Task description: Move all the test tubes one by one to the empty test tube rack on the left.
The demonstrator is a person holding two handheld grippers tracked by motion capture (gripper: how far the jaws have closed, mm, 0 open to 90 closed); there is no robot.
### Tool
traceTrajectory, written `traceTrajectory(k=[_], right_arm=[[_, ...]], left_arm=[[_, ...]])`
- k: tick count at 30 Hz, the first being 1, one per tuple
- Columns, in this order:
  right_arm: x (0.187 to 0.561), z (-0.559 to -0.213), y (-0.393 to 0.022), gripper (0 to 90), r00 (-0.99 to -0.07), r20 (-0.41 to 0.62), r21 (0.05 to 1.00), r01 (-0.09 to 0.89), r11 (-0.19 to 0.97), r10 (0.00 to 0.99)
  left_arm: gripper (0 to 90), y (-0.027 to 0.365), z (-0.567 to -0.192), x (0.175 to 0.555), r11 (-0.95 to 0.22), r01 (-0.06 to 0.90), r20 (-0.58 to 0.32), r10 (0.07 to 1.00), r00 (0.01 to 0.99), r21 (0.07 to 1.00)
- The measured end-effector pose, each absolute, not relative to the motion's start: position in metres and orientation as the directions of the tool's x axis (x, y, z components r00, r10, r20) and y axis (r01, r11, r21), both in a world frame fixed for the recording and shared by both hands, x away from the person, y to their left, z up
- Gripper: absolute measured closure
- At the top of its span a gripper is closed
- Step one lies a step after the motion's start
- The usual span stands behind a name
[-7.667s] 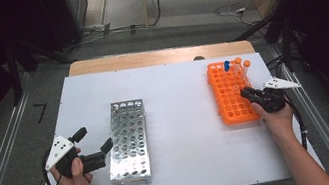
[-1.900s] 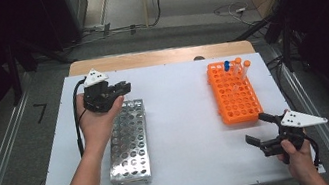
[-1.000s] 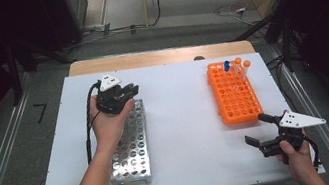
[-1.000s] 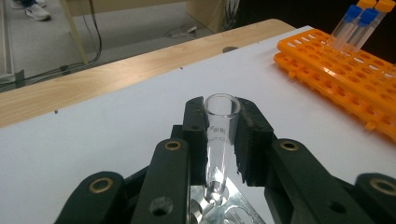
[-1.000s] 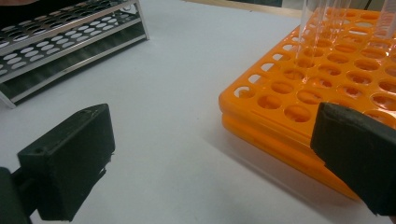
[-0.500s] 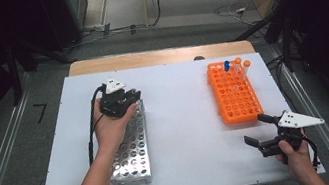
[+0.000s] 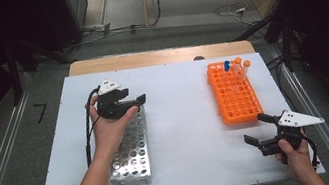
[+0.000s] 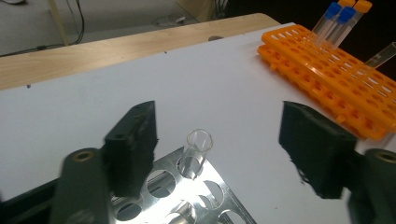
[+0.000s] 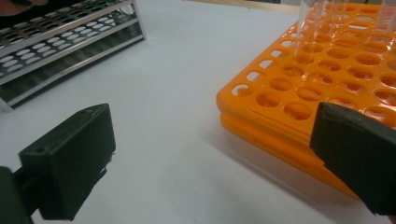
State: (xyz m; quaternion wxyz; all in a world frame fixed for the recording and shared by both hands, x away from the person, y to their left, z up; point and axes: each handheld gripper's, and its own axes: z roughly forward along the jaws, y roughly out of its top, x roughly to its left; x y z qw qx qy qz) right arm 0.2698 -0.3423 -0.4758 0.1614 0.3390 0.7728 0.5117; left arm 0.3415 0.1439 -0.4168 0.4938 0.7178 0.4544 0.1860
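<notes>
- At the far end of the metal tube rack [image 7: 128, 146], your left gripper [image 7: 130, 105] has just been opening; its jaws now stand wide with a clear glass tube [image 8: 196, 151] between them, pads off it.
- The tube sits upright in a hole at the rack's far corner, long axis vertical, open mouth up, no cap.
- From the left gripper [image 8: 219, 149] the tube lies just ahead and slightly left of centre, closer to the left jaw, touching neither.
- Judgement: tube is seated, so the next move is likely a clean pull-back; lift clear, don't swipe sideways or you tip it.
- Your right gripper [image 7: 262, 131] rests open and empty near the table's front edge, just beside the orange rack [image 7: 234, 96].
- The remaining capped tubes [image 7: 235, 66] stand at the orange rack's far end, so your right hand is nearer them; the left is well apart.
</notes>
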Motion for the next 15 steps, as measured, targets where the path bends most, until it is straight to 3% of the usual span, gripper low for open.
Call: traceTrajectory(k=[9,15], right_arm=[[0.272,-0.472,-0.340,2.4,-0.694,0.095,0.903,0.362,0.232,0.714],[0.276,-0.465,-0.334,2.8,-0.681,0.088,0.907,0.357,0.225,0.727]], left_arm=[[2.7,0.148,-0.415,0.312,-0.064,0.435,-0.219,0.794,0.567,0.898],[0.0,0.150,-0.416,0.288,-0.056,0.413,-0.223,0.772,0.595,0.909]])
